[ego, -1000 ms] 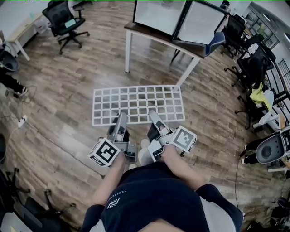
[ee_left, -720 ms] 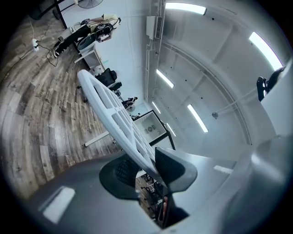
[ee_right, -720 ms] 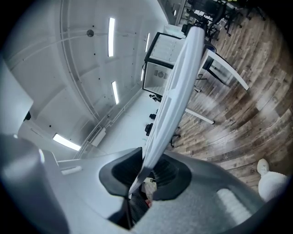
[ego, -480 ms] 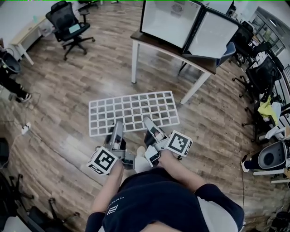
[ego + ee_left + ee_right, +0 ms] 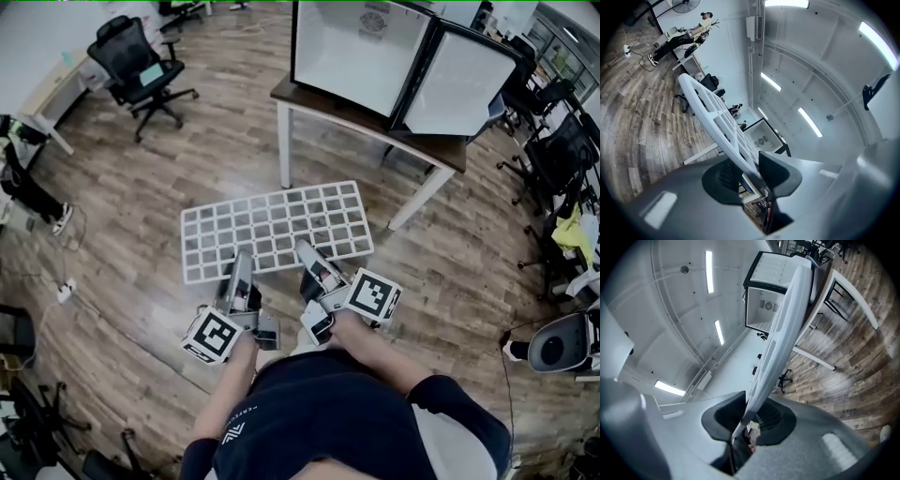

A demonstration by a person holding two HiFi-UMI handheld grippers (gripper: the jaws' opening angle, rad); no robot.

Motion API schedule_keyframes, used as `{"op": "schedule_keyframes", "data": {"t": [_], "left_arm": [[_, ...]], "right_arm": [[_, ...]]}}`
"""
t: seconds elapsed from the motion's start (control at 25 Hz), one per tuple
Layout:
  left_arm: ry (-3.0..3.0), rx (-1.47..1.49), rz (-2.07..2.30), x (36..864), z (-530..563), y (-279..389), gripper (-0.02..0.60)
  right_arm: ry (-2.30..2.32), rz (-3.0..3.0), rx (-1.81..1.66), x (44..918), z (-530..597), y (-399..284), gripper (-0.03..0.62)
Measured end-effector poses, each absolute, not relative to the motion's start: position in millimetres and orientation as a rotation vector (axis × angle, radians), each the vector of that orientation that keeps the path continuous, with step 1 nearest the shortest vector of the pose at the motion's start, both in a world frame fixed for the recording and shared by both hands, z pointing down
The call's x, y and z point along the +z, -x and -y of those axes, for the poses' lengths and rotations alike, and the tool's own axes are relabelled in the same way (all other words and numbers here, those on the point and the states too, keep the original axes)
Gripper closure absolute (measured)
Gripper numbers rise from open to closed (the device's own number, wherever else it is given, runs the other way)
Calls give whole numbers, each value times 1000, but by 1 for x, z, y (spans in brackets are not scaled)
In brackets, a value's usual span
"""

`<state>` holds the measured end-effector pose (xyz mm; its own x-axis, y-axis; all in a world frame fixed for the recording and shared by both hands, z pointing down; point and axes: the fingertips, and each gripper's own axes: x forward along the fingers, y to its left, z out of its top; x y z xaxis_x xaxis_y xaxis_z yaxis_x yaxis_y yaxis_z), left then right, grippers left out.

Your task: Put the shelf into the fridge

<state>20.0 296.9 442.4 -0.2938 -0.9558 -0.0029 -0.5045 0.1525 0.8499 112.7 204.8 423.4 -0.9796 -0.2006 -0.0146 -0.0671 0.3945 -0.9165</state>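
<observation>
I judge the shelf (image 5: 272, 228) light, stiff and slick; its near rim sits pinched in the left gripper (image 5: 240, 269), jaws just opening slightly, and the right gripper (image 5: 307, 255).

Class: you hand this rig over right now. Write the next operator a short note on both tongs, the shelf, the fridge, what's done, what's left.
Left tongs: shut on the near edge of the white rectangular grid shelf; jaws have just eased wider, edge between the pads.
Right tongs: shut on the same edge.
Shelf: held about level above the wood floor, short of the brown table.
Small black fridge: open, on that table.
Done: shelf lifted. Left: carry it to the fridge, slide it in.
</observation>
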Motion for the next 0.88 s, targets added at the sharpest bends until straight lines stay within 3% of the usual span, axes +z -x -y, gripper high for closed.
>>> {"op": "schedule_keyframes", "data": {"t": [0.88], "left_arm": [[-1616, -874, 1644, 422, -107, 80, 479]], "right_arm": [[517, -2366, -1546, 415, -50, -36, 520]]}}
